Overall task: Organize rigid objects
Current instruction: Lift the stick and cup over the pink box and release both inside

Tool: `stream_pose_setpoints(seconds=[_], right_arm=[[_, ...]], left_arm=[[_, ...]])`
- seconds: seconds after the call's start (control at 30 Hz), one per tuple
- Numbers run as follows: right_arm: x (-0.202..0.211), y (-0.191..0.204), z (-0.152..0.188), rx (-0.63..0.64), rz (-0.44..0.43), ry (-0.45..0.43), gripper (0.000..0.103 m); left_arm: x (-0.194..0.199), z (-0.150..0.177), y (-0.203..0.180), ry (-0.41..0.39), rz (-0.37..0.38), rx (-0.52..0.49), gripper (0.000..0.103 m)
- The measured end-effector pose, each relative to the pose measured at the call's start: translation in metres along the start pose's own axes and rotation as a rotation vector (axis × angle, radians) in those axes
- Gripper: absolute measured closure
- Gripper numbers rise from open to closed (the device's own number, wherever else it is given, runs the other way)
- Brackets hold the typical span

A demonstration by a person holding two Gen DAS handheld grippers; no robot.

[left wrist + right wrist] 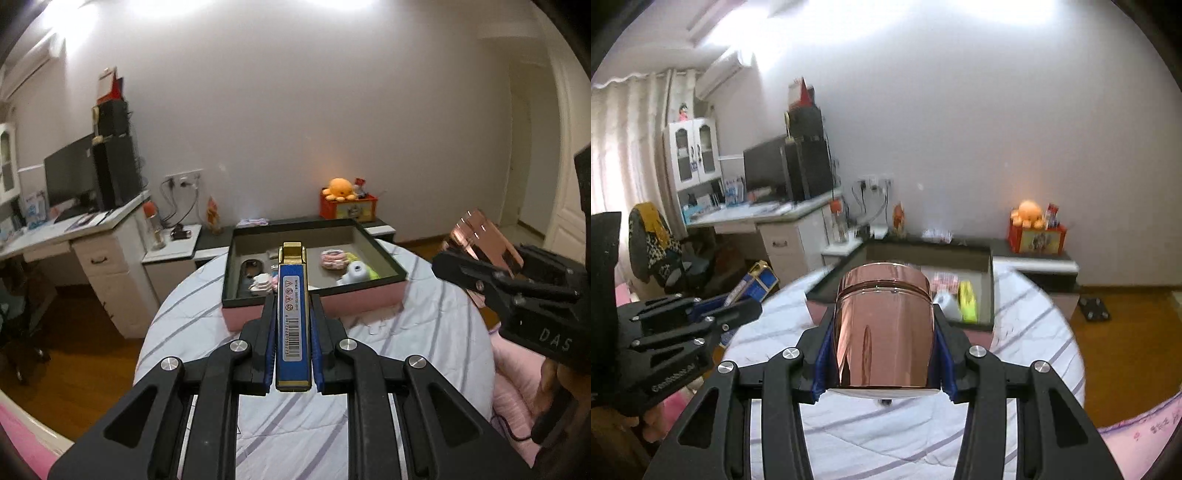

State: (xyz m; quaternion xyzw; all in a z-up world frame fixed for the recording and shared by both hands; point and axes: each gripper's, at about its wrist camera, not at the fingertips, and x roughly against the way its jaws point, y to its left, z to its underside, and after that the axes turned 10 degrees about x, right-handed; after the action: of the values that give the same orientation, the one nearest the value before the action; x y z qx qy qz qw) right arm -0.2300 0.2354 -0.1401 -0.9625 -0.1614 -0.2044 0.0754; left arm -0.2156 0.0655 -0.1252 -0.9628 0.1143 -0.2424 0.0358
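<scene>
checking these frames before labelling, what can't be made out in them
- Left wrist view: the print on the blue and gold box is too small to read; the box hides part of the tray contents behind it.
- Right wrist view: the copper tin blocks the tray's near left part; the rest is blurred.
- Right wrist view: the tin's base is hidden from view.
- Both views: the table under the striped cloth is covered.
</scene>
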Motion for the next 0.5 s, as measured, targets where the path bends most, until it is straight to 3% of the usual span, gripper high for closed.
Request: stream_pose_setpoints(seconds=[0.3,0.5], right_arm=[[0.013,0.002,-0.020,0.021,-0.010,-0.034,0.056],[-0.013,-0.010,-0.028,0.014,-0.027,-0.017,0.056]], left_arm=[[0.012,-0.020,0.002,-0.036,0.006,-0.004,0.088],[-0.017,-0.032,0.002,-0.009,-0.008,-0.007,0.088]])
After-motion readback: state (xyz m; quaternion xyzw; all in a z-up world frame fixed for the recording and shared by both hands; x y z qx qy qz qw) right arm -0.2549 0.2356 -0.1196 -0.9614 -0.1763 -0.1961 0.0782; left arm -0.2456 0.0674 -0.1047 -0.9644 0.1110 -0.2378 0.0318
